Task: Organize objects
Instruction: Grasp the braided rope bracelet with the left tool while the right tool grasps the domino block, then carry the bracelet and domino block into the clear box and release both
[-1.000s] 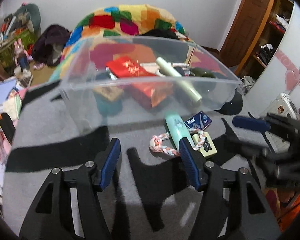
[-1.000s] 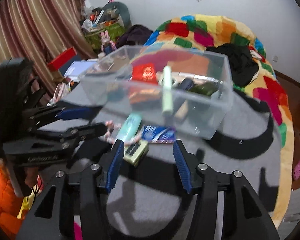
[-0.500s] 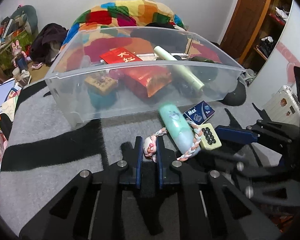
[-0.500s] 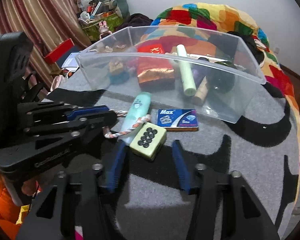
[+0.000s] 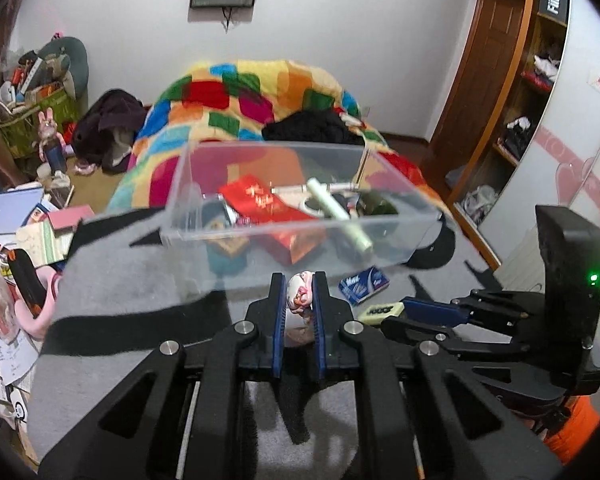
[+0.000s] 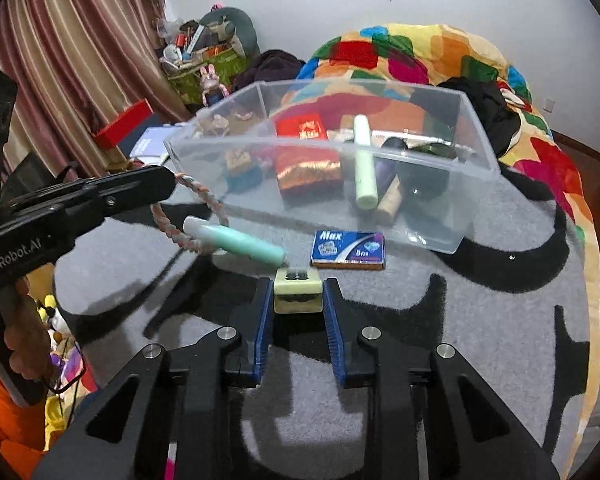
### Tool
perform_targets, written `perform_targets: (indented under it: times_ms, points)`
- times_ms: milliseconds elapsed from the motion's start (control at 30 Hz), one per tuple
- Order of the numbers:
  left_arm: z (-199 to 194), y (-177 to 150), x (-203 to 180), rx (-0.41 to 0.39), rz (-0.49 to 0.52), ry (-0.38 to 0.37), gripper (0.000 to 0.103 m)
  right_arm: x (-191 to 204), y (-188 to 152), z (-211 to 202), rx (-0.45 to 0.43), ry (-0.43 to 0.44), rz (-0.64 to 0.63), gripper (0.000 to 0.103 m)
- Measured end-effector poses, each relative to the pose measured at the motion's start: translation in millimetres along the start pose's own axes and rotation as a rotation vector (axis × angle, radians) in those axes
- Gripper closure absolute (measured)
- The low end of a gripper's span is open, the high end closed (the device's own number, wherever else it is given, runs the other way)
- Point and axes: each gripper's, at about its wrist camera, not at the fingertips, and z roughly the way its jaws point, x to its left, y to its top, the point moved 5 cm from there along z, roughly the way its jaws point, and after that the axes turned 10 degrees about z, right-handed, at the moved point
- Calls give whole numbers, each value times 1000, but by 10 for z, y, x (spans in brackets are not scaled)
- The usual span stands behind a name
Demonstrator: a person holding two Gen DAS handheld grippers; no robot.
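Left gripper [image 5: 300, 294] pinches the braided cord [image 6: 196, 196]; right gripper [image 6: 298, 300], closing on the pale block [image 6: 298, 292], sits just before the clear bin's [image 6: 476, 168] near wall.

— How many bins? 
— One clear bin [image 6: 476, 168]. 
— Loose on the grey mat? 
— One mint tube [image 6: 236, 242], one blue box [image 6: 349, 249], one braided cord [image 6: 204, 200], one pale green block [image 6: 298, 298]. 
— Grippers? 
— Two.
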Motion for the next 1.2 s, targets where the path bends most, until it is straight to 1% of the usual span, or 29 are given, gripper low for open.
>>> perform_targets:
  times_ms: [300,600,900,1067,1200]
  points:
    - [-259,195,64,-82,-16,7,91,33,129,-214,-68,14,5,81]
    - [-258,360,216,-123,-59,37,91,5,362,-362,-134,22,28,81]
    - [-94,456,467,-122,-101,88,91,11,722,-460,-216,32,58,81]
    - [117,475,639,-92,-148,102,91,30,896,-343,-221,23,61,81]
    - [245,467,767,-73,-205,95,91,17,997,-144,-194,12,64,81]
